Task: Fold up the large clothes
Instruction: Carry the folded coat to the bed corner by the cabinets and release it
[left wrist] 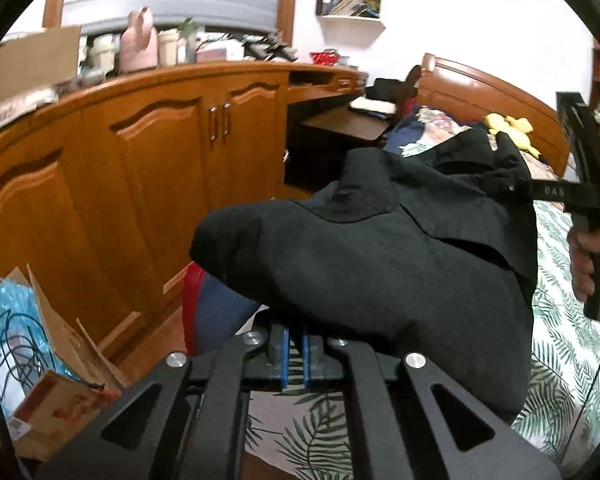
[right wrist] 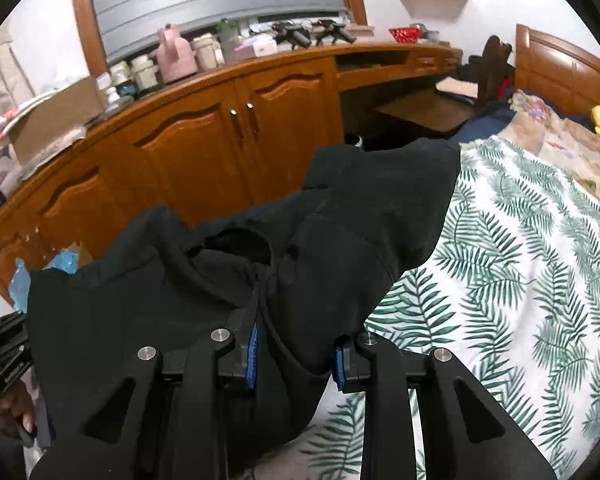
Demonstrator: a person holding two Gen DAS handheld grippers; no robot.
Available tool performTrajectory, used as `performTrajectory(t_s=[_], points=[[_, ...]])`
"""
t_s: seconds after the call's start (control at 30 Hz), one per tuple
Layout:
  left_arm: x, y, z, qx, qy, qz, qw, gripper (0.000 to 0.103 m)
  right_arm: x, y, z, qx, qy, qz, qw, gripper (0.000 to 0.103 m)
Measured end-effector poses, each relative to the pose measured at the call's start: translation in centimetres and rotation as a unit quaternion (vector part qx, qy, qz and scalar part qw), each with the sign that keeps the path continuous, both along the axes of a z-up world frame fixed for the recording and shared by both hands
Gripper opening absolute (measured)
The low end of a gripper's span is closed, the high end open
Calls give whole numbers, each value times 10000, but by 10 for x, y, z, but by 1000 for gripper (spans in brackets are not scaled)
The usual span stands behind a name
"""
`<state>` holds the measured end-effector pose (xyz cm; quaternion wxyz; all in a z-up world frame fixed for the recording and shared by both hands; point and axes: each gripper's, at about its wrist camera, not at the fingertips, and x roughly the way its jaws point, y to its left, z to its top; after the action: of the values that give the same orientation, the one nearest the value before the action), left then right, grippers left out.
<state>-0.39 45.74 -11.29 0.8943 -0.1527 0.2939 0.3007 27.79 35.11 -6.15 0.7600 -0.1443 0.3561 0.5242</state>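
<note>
A large black garment point(left wrist: 380, 256) hangs between my two grippers above a bed with a palm-leaf sheet point(right wrist: 520, 264). My left gripper point(left wrist: 296, 356) is shut on the garment's edge, blue pads pressed close together. In the right wrist view the garment point(right wrist: 220, 280) drapes over and between the fingers of my right gripper point(right wrist: 294, 356). Its blue pads stand well apart with a bunch of cloth in the gap. The right gripper also shows in the left wrist view point(left wrist: 516, 188), at the garment's far edge, with a hand on its handle.
A long wooden cabinet point(left wrist: 148, 152) with cluttered top runs along the wall left of the bed. Cardboard boxes point(left wrist: 48, 400) and cables lie on the floor. A wooden headboard point(left wrist: 492, 92), a yellow plush toy point(left wrist: 508, 126) and floral bedding lie at the bed's far end.
</note>
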Motion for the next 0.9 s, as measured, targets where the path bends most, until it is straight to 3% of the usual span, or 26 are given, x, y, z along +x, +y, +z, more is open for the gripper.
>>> performTrajectory(t_s=[0.27,0.43,0.7,0.9], points=[[8,4,-23,70,535,150,9984,2,4,16,-48,-744,394,-6,9964,33],[4,3,-21,34,536,235,9983,4,2,0,-63,-1017,268,-106,9944,50],[-20,-11,2,146,301,327,9989,5,-17,-47,-41,-852,9,-113,9963,56],[-37,-41,33,239,8,117,9996,8,-59,-95,-3,-545,-360,20,9979,58]])
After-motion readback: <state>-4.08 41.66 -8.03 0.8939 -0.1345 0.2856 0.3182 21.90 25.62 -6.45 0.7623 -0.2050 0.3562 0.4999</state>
